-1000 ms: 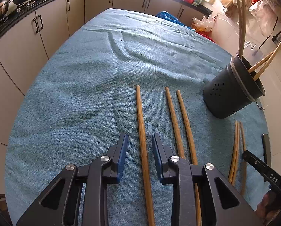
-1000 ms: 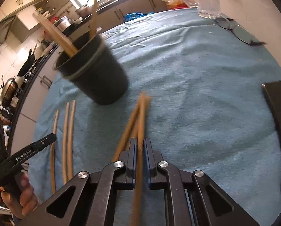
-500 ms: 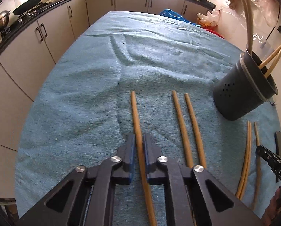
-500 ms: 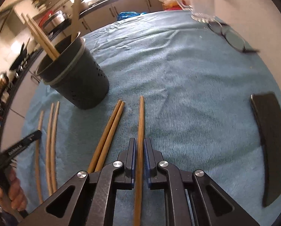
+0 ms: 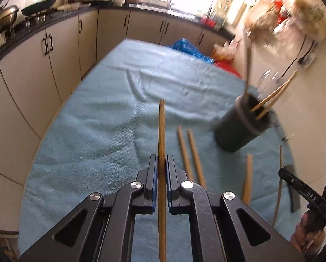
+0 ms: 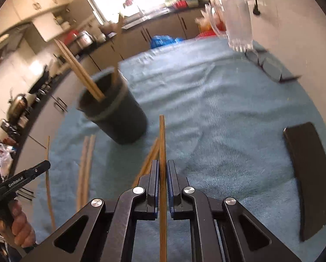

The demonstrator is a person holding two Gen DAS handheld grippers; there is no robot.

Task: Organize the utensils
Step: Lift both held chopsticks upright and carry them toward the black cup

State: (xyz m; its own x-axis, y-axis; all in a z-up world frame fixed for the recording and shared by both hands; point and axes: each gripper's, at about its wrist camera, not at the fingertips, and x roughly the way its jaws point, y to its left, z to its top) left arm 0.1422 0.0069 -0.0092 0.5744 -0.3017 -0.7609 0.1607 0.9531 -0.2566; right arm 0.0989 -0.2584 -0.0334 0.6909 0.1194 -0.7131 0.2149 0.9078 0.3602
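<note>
Each claw is clamped on one chopstick, left claw on a chopstick and right claw on another, above the towel-covered bench; only the right view shows a blurred, probably glass tumbler and a dark flat object beyond the black utensil holder.

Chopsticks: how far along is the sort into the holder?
Done: several wooden chopsticks stand in the dark perforated utensil holder. In hand: the left gripper and right gripper each clamp one chopstick. Left: two pairs lie on the blue towel, one left of the holder, one nearer the right gripper.
</note>
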